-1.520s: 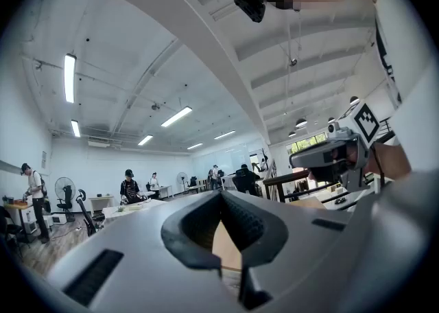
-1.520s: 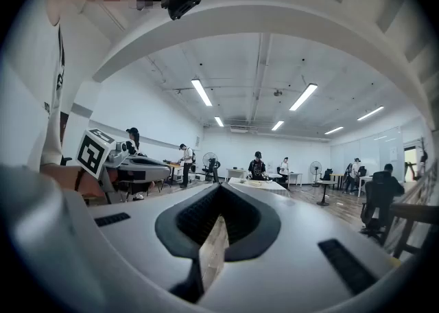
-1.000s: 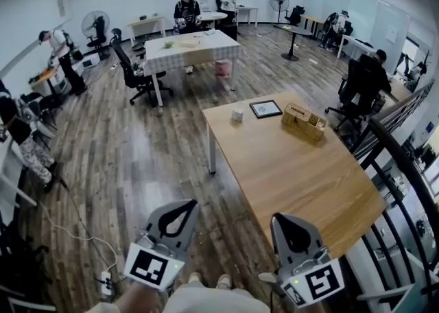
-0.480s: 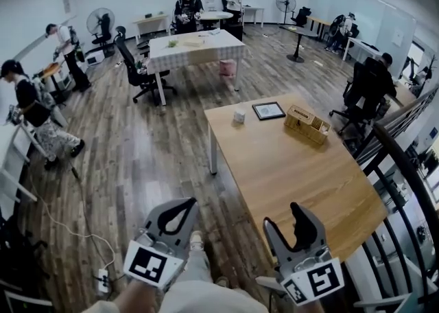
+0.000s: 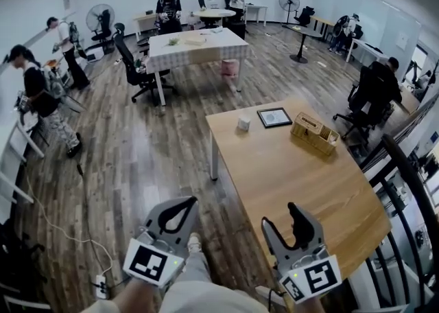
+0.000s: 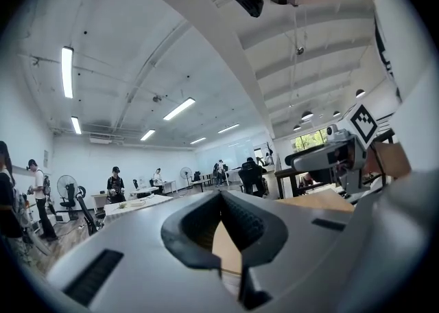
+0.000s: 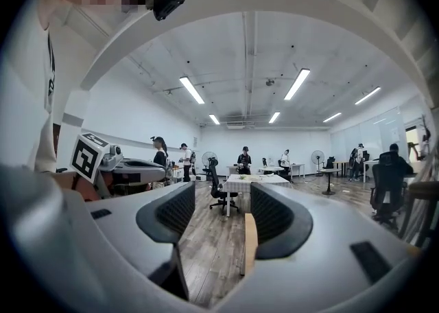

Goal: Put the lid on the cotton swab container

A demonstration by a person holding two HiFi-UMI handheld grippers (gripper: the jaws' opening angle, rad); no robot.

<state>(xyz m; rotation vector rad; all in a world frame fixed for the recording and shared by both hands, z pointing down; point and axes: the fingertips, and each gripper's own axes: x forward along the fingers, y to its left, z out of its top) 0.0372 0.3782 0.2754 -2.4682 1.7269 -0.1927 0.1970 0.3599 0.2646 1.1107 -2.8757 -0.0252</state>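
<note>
Right claw [image 5: 281,219]: my grey plastic jaws with ribbed pads stand spread wide, nothing between them. Left claw [image 5: 189,203]: tips closed together, empty. Cotton swab container [image 5: 243,123] — a small pale blob on the wooden table [image 5: 295,181], well ahead of my right claw and slightly left. Its lid, shape and long axis are too small to tell.

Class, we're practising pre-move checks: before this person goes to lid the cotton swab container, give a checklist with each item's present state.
1. Right gripper open and empty: ok.
2. Left gripper open: not ok; shut, holding nothing.
3. Small white container on the wooden table is the target: cannot tell, too small.
4. Lid located: cannot tell.
5. Container within reach: probably not ok; it stands at the table's far end.
6. Space around it: ok; tablet and wooden box stand apart from it.
</note>
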